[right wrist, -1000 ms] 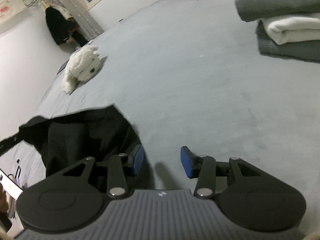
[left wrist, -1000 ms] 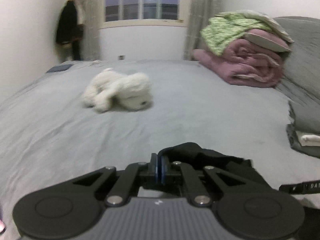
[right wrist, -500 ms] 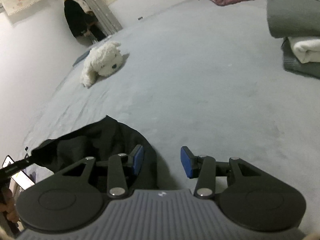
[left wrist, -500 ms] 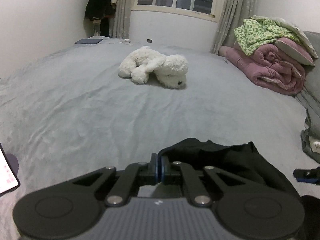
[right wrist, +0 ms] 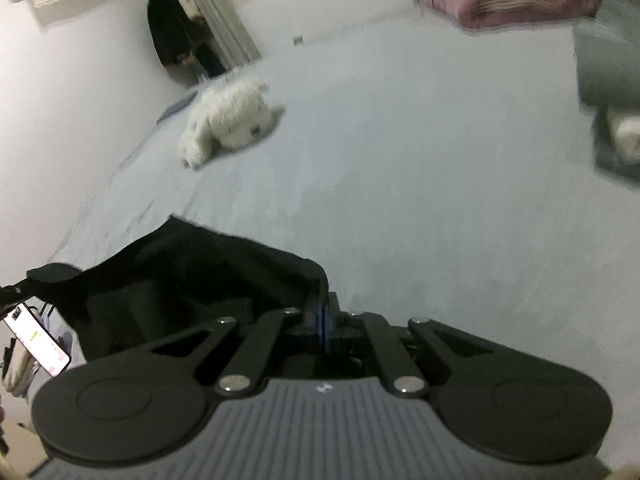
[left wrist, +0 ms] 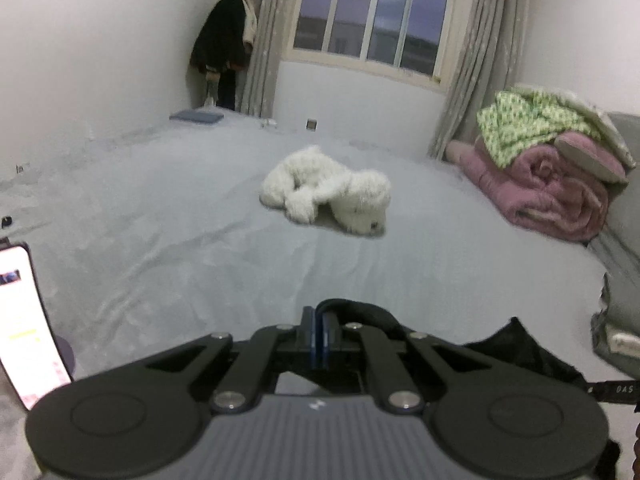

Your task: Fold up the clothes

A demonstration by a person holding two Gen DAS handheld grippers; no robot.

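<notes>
**Little legible text**

A black strip (left wrist: pixel 612 390) at the right edge of the left wrist view bears pale characters that read roughly "0AS". The lit phone screen (left wrist: pixel 24 328) shows marks too blurred to read.

left wrist view: low over the bed (left wrist: pixel 200 240), facing the white plush dog (left wrist: pixel 332 192) and window (left wrist: pixel 372 28) beyond. right wrist view: low, tilted, dog (right wrist: pixel 228 124) up-left. shared: dog, bed, pink bedding beside it.
</notes>
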